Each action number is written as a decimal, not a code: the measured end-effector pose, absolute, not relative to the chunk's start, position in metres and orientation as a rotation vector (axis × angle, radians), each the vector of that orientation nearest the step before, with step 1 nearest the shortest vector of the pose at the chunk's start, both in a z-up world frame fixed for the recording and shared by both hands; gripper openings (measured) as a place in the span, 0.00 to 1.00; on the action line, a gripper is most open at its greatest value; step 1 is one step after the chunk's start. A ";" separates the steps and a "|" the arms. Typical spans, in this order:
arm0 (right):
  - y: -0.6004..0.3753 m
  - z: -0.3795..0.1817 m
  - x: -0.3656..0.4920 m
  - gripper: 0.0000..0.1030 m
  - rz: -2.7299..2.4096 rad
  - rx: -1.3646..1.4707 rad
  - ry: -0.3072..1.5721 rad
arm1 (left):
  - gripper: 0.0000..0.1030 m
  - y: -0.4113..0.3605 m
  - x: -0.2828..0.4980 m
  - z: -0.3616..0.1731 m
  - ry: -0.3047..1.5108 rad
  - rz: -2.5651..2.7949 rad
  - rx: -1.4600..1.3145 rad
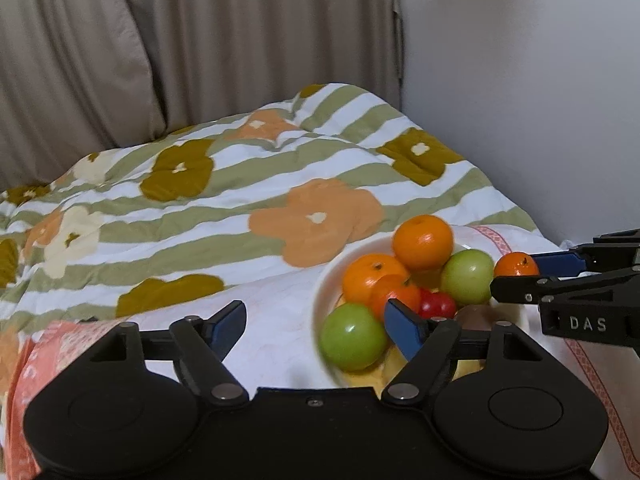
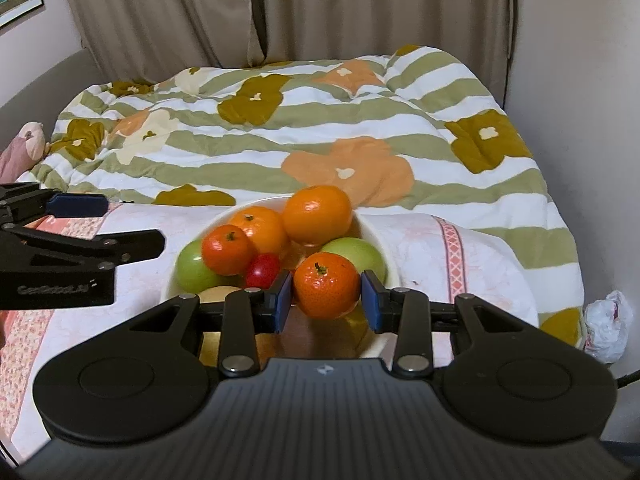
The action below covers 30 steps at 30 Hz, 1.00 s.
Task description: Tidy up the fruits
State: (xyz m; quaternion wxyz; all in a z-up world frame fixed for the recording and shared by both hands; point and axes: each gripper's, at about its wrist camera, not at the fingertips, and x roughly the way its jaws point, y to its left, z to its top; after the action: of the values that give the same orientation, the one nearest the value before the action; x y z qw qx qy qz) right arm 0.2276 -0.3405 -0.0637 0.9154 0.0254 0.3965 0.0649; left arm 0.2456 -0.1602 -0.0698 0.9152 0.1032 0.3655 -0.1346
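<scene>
A white bowl (image 1: 325, 280) (image 2: 377, 236) stands on a white and pink cloth on the bed. It holds oranges (image 1: 422, 242) (image 2: 318, 214), two green apples (image 1: 352, 336) (image 2: 194, 268) and a small red fruit (image 1: 437, 304) (image 2: 262, 270). My right gripper (image 2: 327, 298) (image 1: 514, 275) is shut on a small tangerine (image 2: 326, 284) (image 1: 516, 265), held just over the bowl's near right side. My left gripper (image 1: 316, 322) (image 2: 132, 224) is open at the bowl's left rim, with no fruit pressed between its pads. Its right finger (image 1: 402, 326) overlaps the near green apple.
The cloth (image 1: 272, 312) lies over a striped floral quilt (image 1: 240, 208) (image 2: 360, 120). Beige curtains (image 2: 320, 8) hang behind and a wall (image 1: 520, 80) closes the right side. A crumpled plastic bag (image 2: 608, 326) sits off the bed's right edge, and a pink soft item (image 2: 24, 144) lies far left.
</scene>
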 end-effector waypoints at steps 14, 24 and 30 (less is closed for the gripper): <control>-0.311 -0.076 0.240 0.50 0.176 0.049 0.824 | 0.89 -0.120 0.208 -0.066 0.766 -0.188 0.142; -0.307 -0.078 0.238 0.93 0.178 0.006 0.797 | 0.89 -0.116 0.205 -0.073 0.780 -0.172 0.113; -0.309 -0.075 0.233 0.93 0.180 0.005 0.786 | 0.89 -0.118 0.200 -0.070 0.766 -0.181 0.110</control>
State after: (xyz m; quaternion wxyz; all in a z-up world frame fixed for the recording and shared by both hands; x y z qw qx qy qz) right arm 0.2330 -0.3085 -0.0745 0.9198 0.0026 0.3825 0.0874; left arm 0.2004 -0.1181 -0.0699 0.9221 0.0533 0.3731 -0.0879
